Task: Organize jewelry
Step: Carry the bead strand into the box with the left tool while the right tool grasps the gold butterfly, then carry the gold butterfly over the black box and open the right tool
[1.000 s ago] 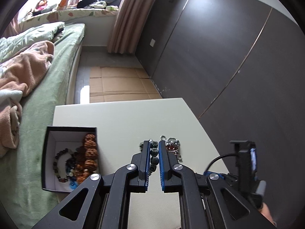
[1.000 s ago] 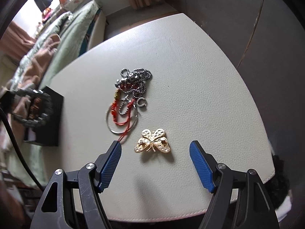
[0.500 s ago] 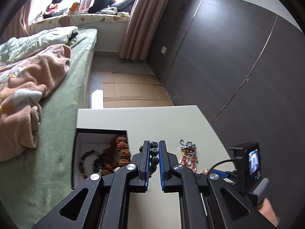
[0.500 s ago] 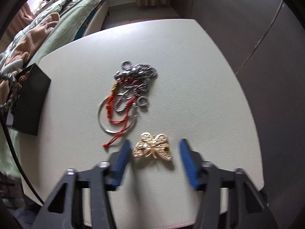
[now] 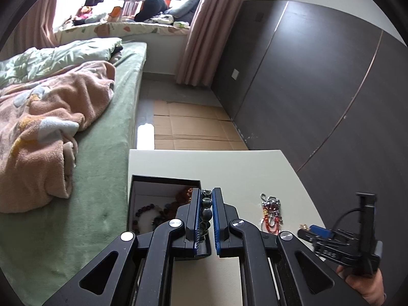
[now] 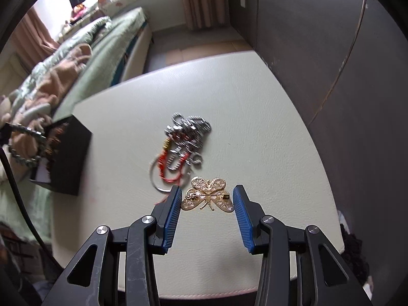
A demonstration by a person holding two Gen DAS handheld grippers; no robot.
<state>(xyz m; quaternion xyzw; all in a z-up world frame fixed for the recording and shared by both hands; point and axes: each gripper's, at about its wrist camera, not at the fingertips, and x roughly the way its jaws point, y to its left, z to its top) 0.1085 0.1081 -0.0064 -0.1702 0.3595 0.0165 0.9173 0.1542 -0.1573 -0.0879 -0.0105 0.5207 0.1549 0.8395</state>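
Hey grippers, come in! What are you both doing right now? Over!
Left hand-held gripper shut on dark bead bracelet, by the black box. Right hand-held gripper open, straddling gold butterfly brooch. Chain tangle just beyond, not blocking.

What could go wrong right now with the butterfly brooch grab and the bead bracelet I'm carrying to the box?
The right gripper is open around the gold butterfly brooch, which lies flat with its pin up; closing could make it skid or pop out. Its left finger sits by the red cord and ring, which may get pinched too. The left gripper holds the bead bracelet near the black box; the hanging loop could catch the rim.
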